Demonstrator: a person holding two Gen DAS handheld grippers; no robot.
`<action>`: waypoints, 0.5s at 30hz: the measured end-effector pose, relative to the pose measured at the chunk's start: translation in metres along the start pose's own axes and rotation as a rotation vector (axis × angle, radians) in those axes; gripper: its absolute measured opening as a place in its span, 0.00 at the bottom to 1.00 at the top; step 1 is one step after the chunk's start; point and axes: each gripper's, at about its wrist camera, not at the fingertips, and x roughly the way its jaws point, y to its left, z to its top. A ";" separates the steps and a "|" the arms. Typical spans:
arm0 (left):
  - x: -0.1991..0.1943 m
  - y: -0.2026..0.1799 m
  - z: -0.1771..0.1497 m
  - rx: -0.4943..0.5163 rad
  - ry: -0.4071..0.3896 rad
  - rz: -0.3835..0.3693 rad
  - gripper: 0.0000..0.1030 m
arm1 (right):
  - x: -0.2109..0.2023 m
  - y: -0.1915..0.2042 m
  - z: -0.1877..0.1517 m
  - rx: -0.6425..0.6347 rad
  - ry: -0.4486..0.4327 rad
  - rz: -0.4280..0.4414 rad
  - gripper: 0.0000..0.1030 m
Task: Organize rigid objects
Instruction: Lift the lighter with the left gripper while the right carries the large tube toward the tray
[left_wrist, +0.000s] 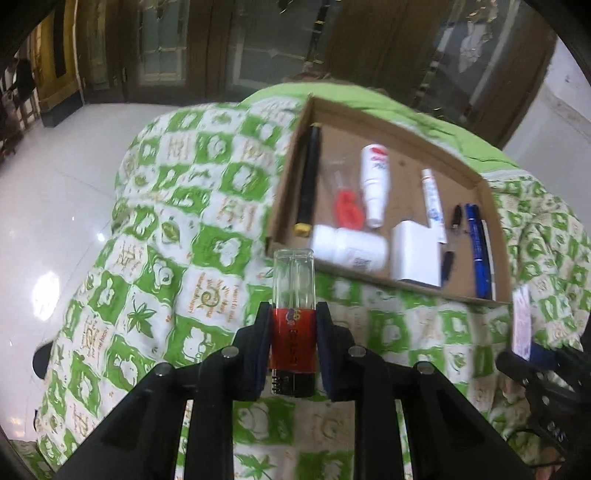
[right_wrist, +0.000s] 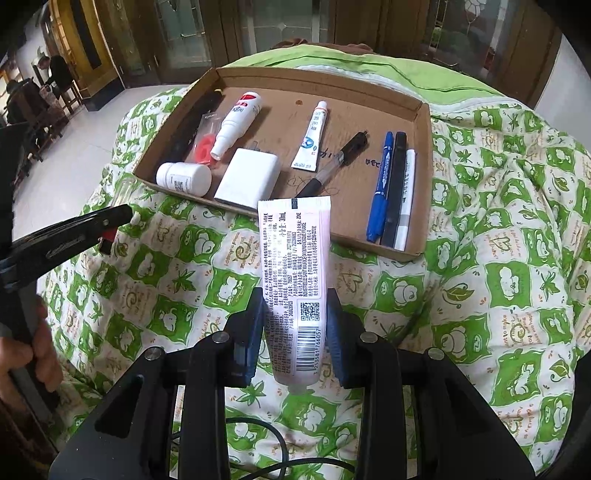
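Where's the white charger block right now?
In the right wrist view, the white charger block lies in the cardboard tray, near its front edge, between the white pill bottle and the black pen.

Held tube (right_wrist: 293, 273) reads "30mL" (barcode digits end "766057"); other print illegible.

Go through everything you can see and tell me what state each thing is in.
Left gripper: shut on the lighter, held above the quilt.
Right gripper: shut on the white tube, cap end toward the camera.
Cardboard tray: open, partly filled.
Pill bottle: capped, lying down.
Blue marker: capped, lying flat.
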 end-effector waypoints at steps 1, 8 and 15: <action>-0.004 -0.005 -0.001 0.015 -0.009 0.004 0.22 | -0.001 -0.001 0.001 0.006 -0.004 0.001 0.30; -0.017 -0.038 0.000 0.140 -0.053 0.064 0.22 | -0.006 -0.015 0.007 0.060 -0.016 0.034 0.30; -0.017 -0.052 0.005 0.204 -0.066 0.095 0.22 | -0.012 -0.032 0.016 0.126 -0.022 0.104 0.30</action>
